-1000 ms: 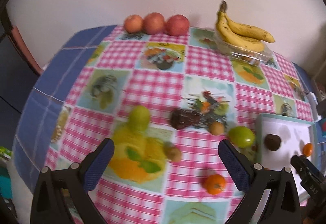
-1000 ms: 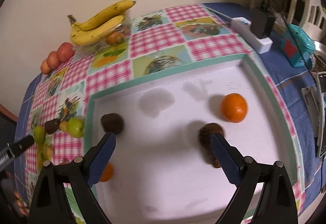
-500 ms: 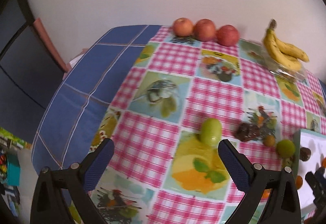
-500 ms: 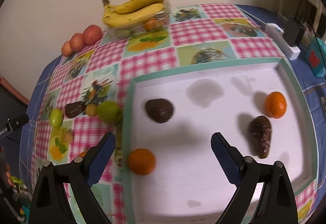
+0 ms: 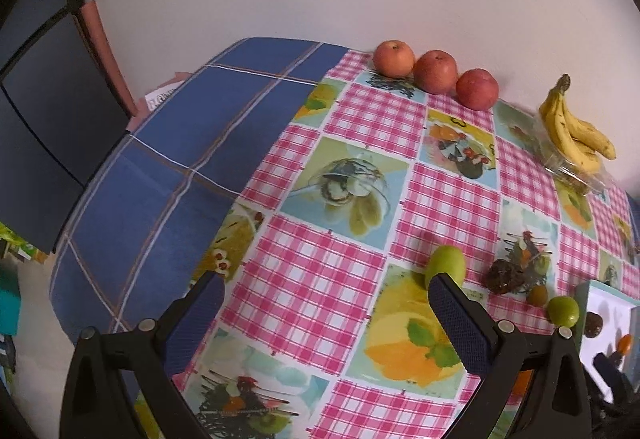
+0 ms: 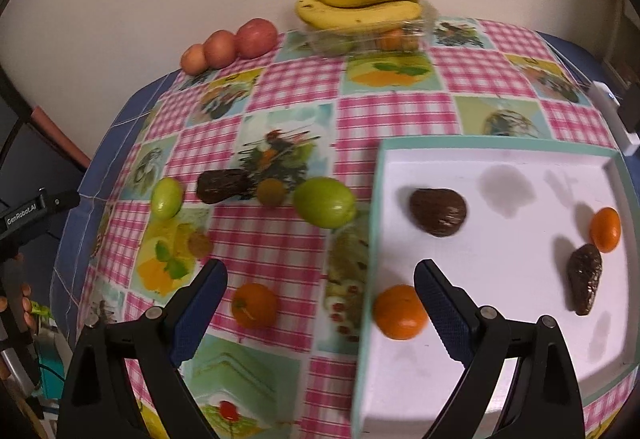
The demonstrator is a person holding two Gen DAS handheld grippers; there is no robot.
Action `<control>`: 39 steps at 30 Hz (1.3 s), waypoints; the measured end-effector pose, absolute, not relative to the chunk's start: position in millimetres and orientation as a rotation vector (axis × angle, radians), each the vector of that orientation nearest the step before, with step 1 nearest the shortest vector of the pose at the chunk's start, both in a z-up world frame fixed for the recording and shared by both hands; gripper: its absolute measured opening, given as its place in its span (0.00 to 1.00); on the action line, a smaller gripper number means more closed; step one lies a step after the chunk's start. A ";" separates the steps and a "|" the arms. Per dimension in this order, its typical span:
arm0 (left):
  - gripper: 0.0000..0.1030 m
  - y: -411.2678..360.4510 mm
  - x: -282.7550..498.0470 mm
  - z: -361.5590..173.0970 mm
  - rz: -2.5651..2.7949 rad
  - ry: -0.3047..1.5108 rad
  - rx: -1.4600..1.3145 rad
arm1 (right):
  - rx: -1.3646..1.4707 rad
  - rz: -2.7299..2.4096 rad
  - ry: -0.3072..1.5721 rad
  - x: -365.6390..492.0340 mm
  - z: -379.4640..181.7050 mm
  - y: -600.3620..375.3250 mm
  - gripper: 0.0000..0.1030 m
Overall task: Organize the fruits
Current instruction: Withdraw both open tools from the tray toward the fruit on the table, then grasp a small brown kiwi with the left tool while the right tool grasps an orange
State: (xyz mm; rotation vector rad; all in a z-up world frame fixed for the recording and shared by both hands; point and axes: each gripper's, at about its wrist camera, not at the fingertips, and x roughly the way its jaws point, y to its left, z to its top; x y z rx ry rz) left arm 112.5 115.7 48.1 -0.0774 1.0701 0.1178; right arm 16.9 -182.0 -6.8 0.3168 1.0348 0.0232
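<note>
My right gripper [image 6: 320, 305] is open and straddles the left rim of the white tray [image 6: 376, 239]. An orange [image 6: 255, 305] lies on the cloth between its fingers, untouched. A second orange [image 6: 400, 312] sits just inside the tray by the right finger. Also in the tray are two dark avocados [image 6: 438, 212] and a small orange [image 6: 605, 230]. My left gripper [image 5: 328, 319] is open and empty over the checked cloth. A green fruit [image 5: 445, 265] shows just beyond its right finger.
On the cloth left of the tray lie a large green fruit [image 6: 325, 202], a kiwi [image 6: 272, 192], a dark avocado [image 6: 220, 185] and a small green fruit [image 6: 167, 198]. Apples [image 6: 228, 45] and bananas [image 6: 360, 3] line the wall. The blue-clothed table edge [image 5: 160, 199] drops away at left.
The right gripper has moved left from over the tray's middle to its left rim. The left view has swung left, bringing the blue cloth and table edge into view. Both stay open.
</note>
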 end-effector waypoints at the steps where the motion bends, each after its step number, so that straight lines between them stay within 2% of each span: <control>1: 1.00 114.3 113.3 47.6 0.107 1.073 -0.080 | 0.316 0.029 1.036 17.9 -6.4 -179.1 0.92; 24: 0.98 31.7 115.5 -17.3 -0.164 1.253 -0.114 | 0.184 0.050 1.149 30.6 -40.4 -135.1 0.92; 32: 0.77 9.6 112.8 -32.0 -0.217 1.293 -0.104 | 0.110 0.060 1.169 30.8 -49.8 -122.3 0.90; 35: 0.68 3.6 111.4 -34.3 -0.235 1.299 -0.100 | 0.094 0.070 1.187 31.2 -55.4 -117.6 0.82; 37: 0.60 1.0 112.0 -36.1 -0.253 1.304 -0.110 | 0.083 0.071 1.194 31.8 -58.2 -116.3 0.69; 39: 0.52 -1.5 112.6 -38.9 -0.267 1.312 -0.121 | 0.080 0.072 1.192 31.8 -59.0 -116.4 0.67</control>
